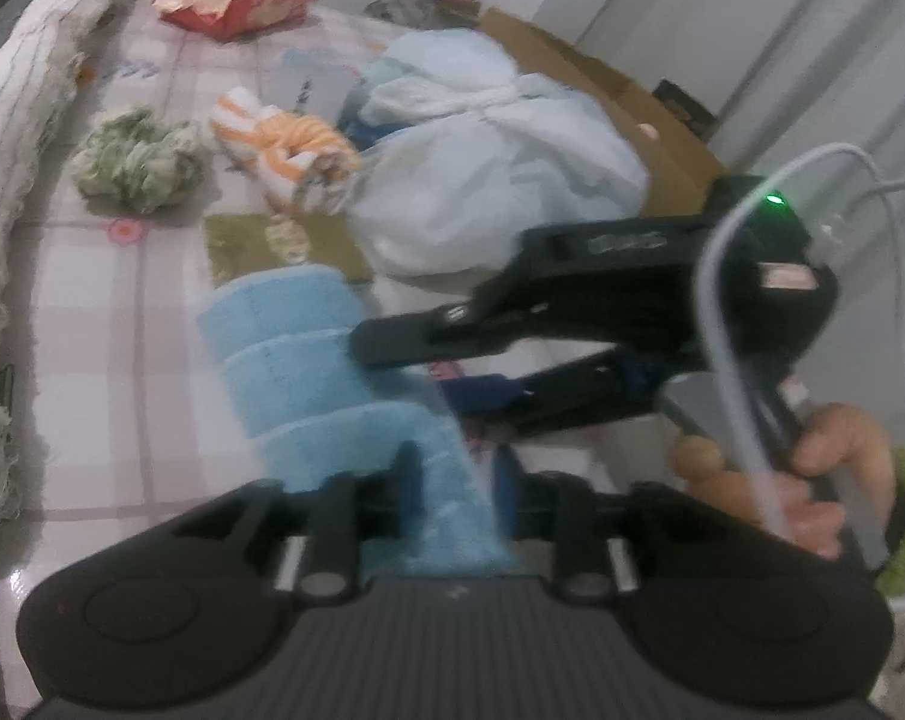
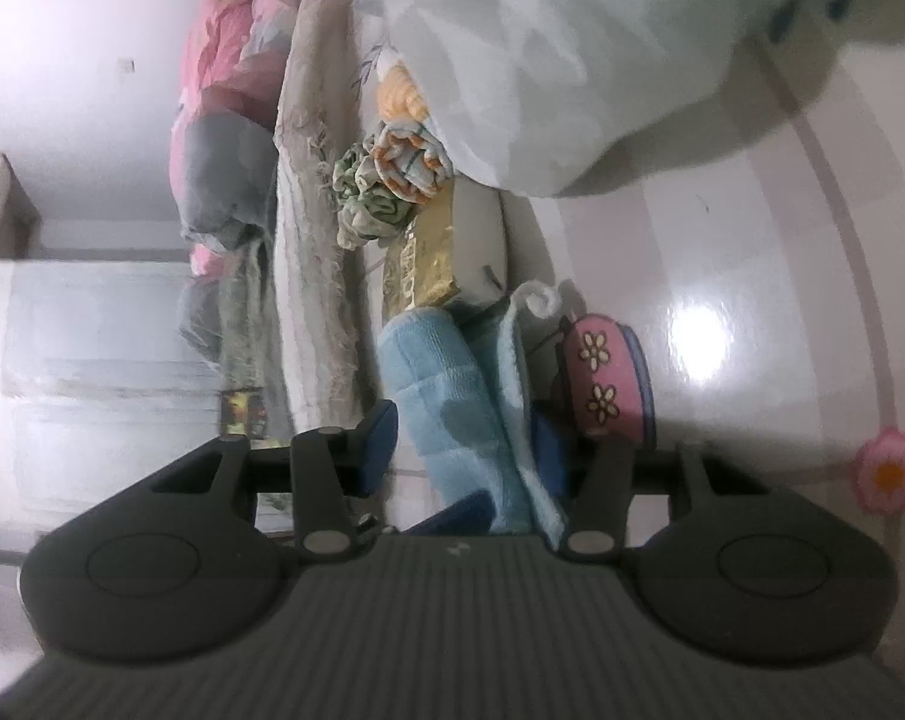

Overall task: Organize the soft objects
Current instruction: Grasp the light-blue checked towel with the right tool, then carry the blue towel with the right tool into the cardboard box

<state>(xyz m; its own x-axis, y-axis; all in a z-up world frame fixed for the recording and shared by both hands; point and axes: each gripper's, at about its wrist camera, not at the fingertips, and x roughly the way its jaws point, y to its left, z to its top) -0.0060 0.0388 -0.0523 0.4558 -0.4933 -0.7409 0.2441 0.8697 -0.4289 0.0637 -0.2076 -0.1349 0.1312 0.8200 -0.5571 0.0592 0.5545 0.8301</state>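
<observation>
Grippers angle downward: right gripper (image 1: 446, 372) clamps blue towel (image 1: 284, 348); left gripper (image 1: 452, 480) parted around it.

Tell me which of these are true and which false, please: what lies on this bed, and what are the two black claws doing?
1. A light blue towel lies folded on the checked bed sheet. True.
2. The green crumpled cloth sits on top of the white plastic bag. False: it lies on the sheet, apart from the bag.
3. An orange and white striped cloth lies between the green cloth and the bag. True.
4. The right gripper is reaching for the red packet. False: it is at the blue towel; the packet lies far off.
5. The left gripper has the blue towel between its fingers. True.
</observation>
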